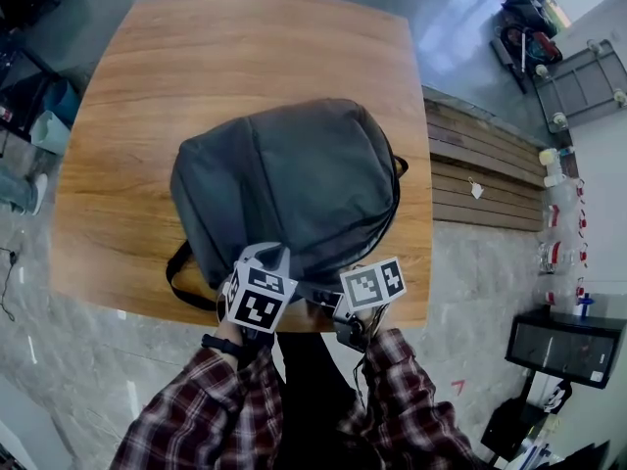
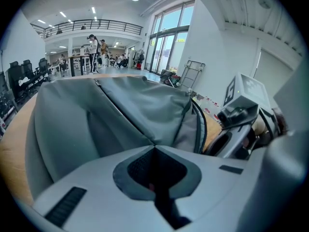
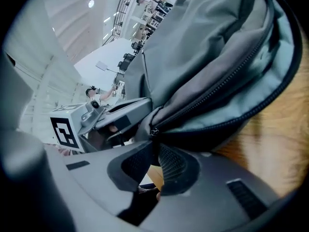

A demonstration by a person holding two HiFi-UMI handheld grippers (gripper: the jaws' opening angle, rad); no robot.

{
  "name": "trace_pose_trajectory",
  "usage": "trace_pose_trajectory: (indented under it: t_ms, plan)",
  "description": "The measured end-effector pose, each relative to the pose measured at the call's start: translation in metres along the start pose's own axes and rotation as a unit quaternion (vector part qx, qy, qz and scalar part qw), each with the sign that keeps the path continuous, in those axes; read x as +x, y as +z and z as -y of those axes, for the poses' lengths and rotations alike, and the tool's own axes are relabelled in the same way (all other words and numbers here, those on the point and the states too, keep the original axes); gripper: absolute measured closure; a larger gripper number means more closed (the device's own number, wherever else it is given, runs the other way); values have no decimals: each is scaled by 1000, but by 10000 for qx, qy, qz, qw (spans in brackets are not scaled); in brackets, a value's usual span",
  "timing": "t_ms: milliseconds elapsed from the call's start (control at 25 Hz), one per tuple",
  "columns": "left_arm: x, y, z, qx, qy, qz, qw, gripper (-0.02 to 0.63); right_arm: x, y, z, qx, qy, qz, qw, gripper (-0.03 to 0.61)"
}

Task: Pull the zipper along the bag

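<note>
A grey backpack lies flat on the wooden table, its bottom end at the near edge. My left gripper is shut on a fold of the backpack's fabric at that end. Just to its right, my right gripper is shut on the zipper pull, with the zipper slider right at its jaw tips. The zipper track runs away from the slider along the bag's side; the part shown looks closed. Each gripper view also catches the other gripper close alongside.
A black strap loops off the bag over the table's near left edge. A slatted wooden bench adjoins the table on the right. A black box stands on the floor beyond it. People stand far back in the hall.
</note>
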State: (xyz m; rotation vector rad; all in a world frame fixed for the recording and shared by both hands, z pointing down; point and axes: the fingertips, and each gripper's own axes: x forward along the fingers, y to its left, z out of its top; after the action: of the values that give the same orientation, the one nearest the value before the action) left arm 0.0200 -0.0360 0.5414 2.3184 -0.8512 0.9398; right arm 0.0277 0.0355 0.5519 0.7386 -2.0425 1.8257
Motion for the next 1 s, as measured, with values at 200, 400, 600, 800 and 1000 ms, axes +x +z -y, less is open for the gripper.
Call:
trace_pose_trajectory:
  t_ms: [200, 400, 600, 800, 1000]
  plan:
    - [1, -2, 2, 89, 29, 70, 9999, 606, -9, -5, -4, 169, 91, 130, 9997, 565]
    - [-3, -4, 0, 413, 109, 211, 9989, 606, -17, -3, -11, 688, 638, 432, 9947, 569]
    - [-5, -6, -4, 450, -57, 260, 9986, 606, -19, 6, -14, 1654, 1638, 1090, 9664, 569]
    - [-12, -12, -18, 688, -144, 202, 9973, 606, -47, 21, 7, 2160, 1676, 1740, 9460, 569]
    - [-15, -17, -30, 675, -337, 78, 9971, 606, -80, 40, 25, 1912, 1334, 1855, 9546, 569]
